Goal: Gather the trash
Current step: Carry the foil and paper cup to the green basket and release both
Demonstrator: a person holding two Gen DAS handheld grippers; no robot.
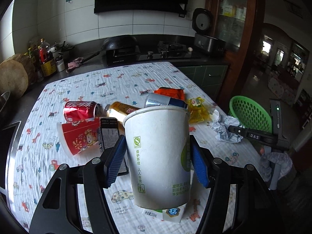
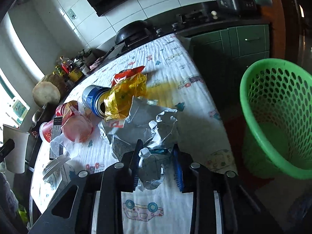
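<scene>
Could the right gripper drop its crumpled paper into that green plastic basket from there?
Probably yes. The right gripper is closed on the crumpled white paper at the table's edge, and the green perforated plastic basket stands open-topped just beyond on its right, with nothing visible between.

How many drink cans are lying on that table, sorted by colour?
Red can: 1
Gold can: 1
Blue can: 1
Total: 3
</scene>
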